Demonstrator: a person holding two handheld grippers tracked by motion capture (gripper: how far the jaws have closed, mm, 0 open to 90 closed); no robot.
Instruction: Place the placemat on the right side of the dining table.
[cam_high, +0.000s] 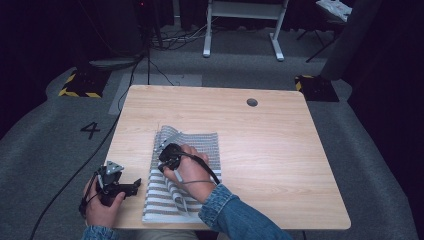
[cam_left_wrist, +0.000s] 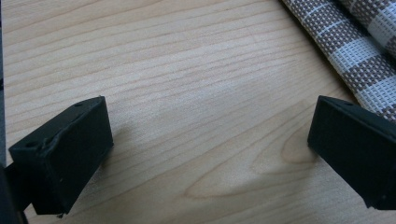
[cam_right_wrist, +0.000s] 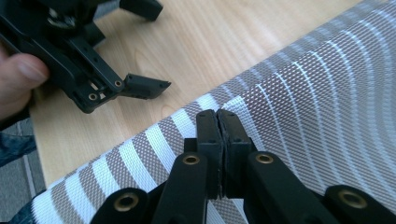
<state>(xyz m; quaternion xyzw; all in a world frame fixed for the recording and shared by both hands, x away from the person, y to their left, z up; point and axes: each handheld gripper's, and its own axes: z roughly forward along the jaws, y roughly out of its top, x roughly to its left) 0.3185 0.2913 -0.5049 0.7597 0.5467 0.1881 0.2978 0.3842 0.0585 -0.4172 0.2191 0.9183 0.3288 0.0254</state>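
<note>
I pinch the striped mat's (cam_right_wrist: 299, 116) left edge in my right tool (cam_right_wrist: 217, 116), jaws clamped; left tool (cam_left_wrist: 210, 140) waits wide open, empty, at nine o'clock on the surface (cam_high: 270, 150). Next, probably: fold it over.

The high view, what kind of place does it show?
Probably a recording studio or lab: a light wooden table stands on grey carpet, with yellow-and-black striped floor plates, loose black cables and dark surroundings behind it.
</note>
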